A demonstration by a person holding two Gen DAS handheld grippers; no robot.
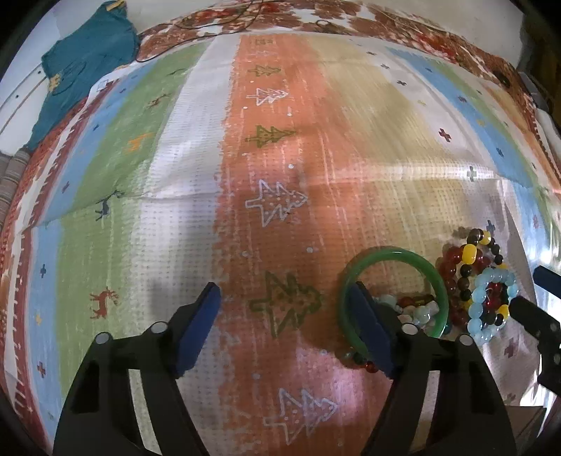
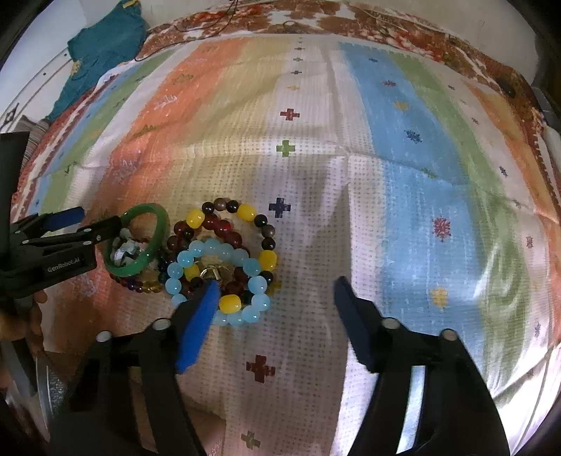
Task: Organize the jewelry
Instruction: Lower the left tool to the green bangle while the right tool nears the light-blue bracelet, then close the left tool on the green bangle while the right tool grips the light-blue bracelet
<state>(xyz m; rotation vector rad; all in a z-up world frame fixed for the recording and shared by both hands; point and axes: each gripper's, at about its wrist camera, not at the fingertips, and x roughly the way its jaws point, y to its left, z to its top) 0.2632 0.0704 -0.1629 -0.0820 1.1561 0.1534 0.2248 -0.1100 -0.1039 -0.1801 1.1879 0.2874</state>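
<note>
A green bangle [image 1: 434, 277] [image 2: 159, 242] lies on a striped cloth in a pile of jewelry. Beside it are a light blue bead bracelet [image 1: 491, 301] [image 2: 252, 270], a yellow and dark bead bracelet [image 2: 245, 210] [image 1: 470, 254] and dark red beads [image 2: 219, 224]. My left gripper [image 1: 285, 298] is open; its right finger [image 1: 371, 326] reaches inside the bangle's ring. My right gripper [image 2: 277, 291] is open; its left finger [image 2: 200, 322] rests over the blue bracelet's edge. Each gripper shows in the other's view: the left [image 2: 84, 224], the right [image 1: 526, 291].
The striped, patterned cloth [image 1: 280, 158] covers the whole surface. A teal garment [image 1: 84, 59] lies at the far left corner, with thin dark cables [image 1: 210, 24] along the back edge. A round metal object [image 2: 49, 382] sits at the near left.
</note>
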